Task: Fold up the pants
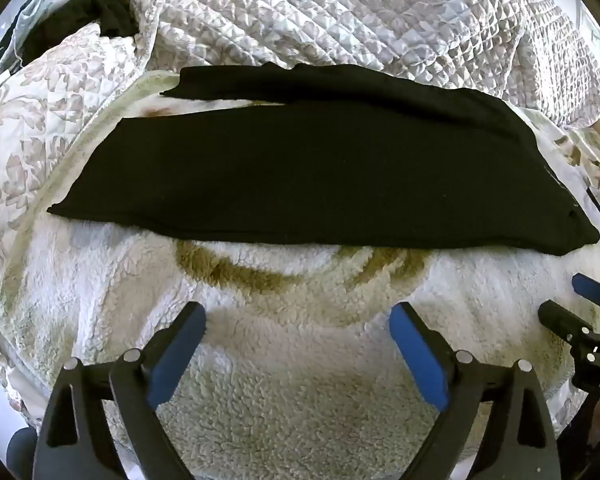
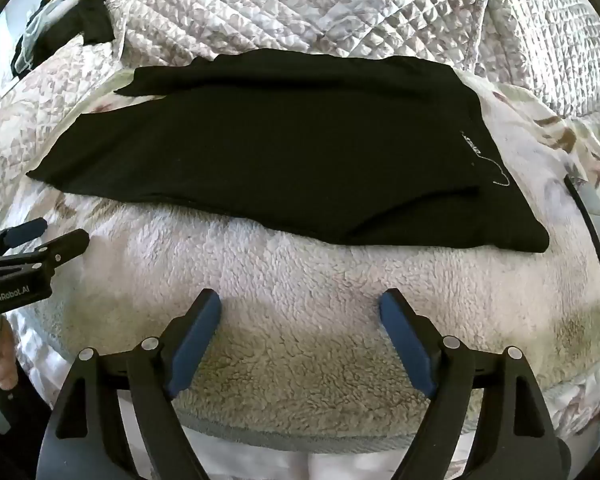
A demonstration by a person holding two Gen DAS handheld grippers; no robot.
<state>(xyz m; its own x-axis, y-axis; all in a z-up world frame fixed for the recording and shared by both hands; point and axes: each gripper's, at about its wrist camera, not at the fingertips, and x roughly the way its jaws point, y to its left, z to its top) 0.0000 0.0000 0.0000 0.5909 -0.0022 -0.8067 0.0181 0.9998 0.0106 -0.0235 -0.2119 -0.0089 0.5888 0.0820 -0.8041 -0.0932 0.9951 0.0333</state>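
Observation:
Black pants (image 1: 308, 176) lie flat on a white fleece blanket (image 1: 284, 360), folded lengthwise with one leg over the other, waist to the right and leg ends to the left. They also show in the right wrist view (image 2: 284, 160), with a small white logo near the waist. My left gripper (image 1: 298, 316) is open and empty, over the blanket in front of the pants. My right gripper (image 2: 300, 304) is open and empty, also in front of the pants. The right gripper shows at the right edge of the left wrist view (image 1: 568, 304), the left gripper at the left edge of the right wrist view (image 2: 60, 234).
A quilted floral bedspread (image 1: 340, 12) is bunched behind the pants. Dark clothing (image 1: 100, 4) lies at the far left back. A thin black cable or strap (image 2: 592, 236) lies on the blanket right of the waist.

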